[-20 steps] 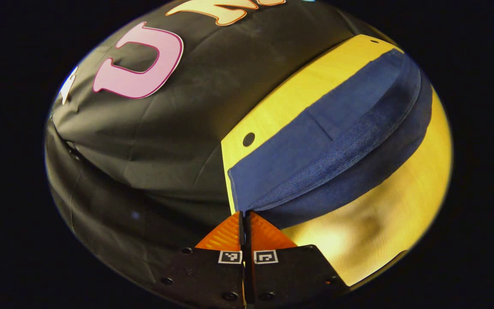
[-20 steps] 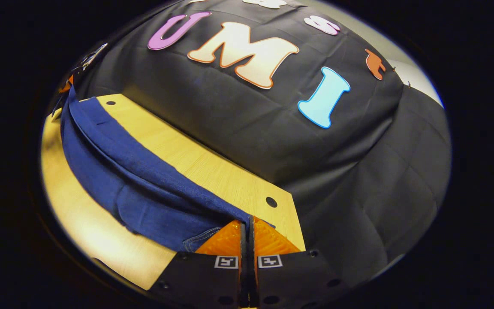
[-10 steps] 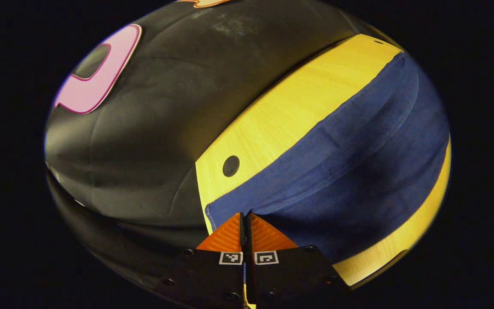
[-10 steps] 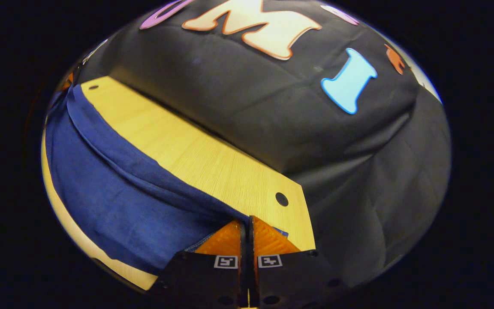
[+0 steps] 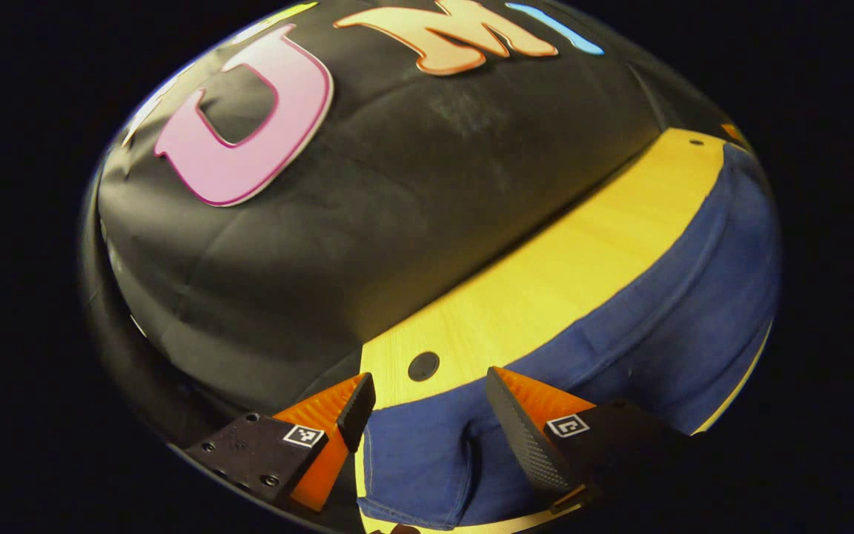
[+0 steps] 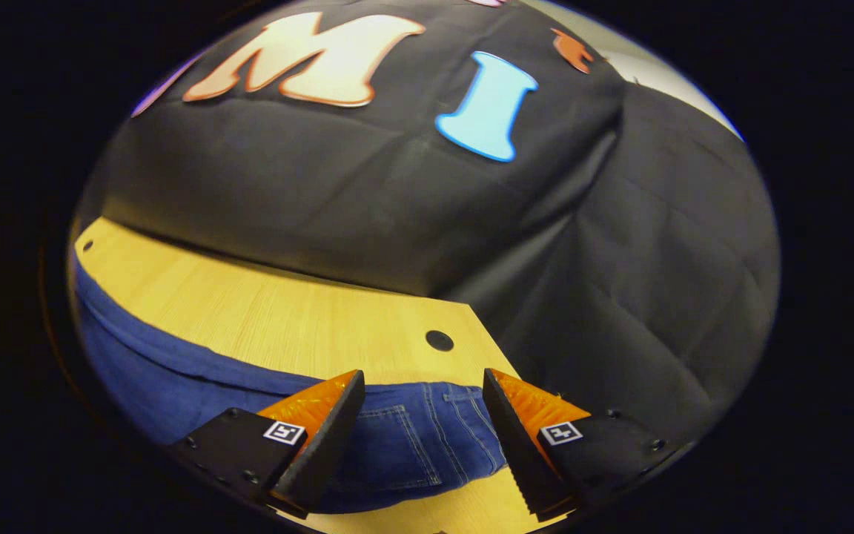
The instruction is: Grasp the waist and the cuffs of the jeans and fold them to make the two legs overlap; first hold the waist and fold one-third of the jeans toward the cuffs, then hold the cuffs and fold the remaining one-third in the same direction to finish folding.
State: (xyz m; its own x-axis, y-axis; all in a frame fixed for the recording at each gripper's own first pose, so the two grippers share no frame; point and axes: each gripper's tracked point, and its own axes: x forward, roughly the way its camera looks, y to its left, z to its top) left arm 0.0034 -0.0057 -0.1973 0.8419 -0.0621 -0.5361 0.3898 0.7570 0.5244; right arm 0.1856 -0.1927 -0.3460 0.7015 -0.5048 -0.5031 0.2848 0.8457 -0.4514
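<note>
The dark blue jeans point(image 5: 642, 326) lie lengthwise on the yellow wooden table point(image 5: 545, 282), one leg laid over the other. In the left gripper view my left gripper point(image 5: 427, 389) stands open just above the cuff end point(image 5: 416, 460), its orange fingers point(image 5: 538, 400) spread to either side and nothing held. In the right gripper view my right gripper point(image 6: 421, 384) is open over the waist end of the jeans point(image 6: 412, 437), where a stitched pocket shows between the fingers point(image 6: 308, 408). The cloth rests loose on the table point(image 6: 286, 311).
The table's far edge meets the black cloth wall point(image 5: 397, 185). A round hole point(image 5: 423, 366) marks the table corner near the cuffs, another hole point(image 6: 439, 340) the corner near the waist. The black cloth wall point(image 6: 620, 259) drops past the table's right end.
Both grippers were shut on the jeans' upper edge and carried it toward the far side. Now both have opened and let the cloth go, and it lies on the table.
</note>
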